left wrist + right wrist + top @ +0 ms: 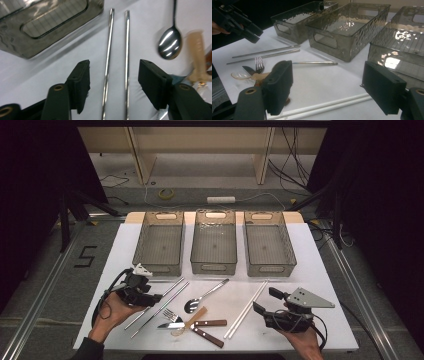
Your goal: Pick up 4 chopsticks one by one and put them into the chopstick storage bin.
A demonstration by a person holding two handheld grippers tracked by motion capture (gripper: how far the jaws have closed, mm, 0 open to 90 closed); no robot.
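Metal chopsticks (117, 62) lie between left gripper (113, 82) jaws, open, not pinching. Pickup step; next: lower, squeeze both. Right gripper (327, 87) open, idle.

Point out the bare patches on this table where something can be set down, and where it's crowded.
Bare: the white table right of the white chopsticks, and its left edge beside the left bin. All three bins sit empty. Crowded: front centre, where metal chopsticks, spoon, fork and knife cluster.

Two thin metal chopsticks (117, 62), flat, parallel, slightly apart, just before the leftmost bin (159, 242).
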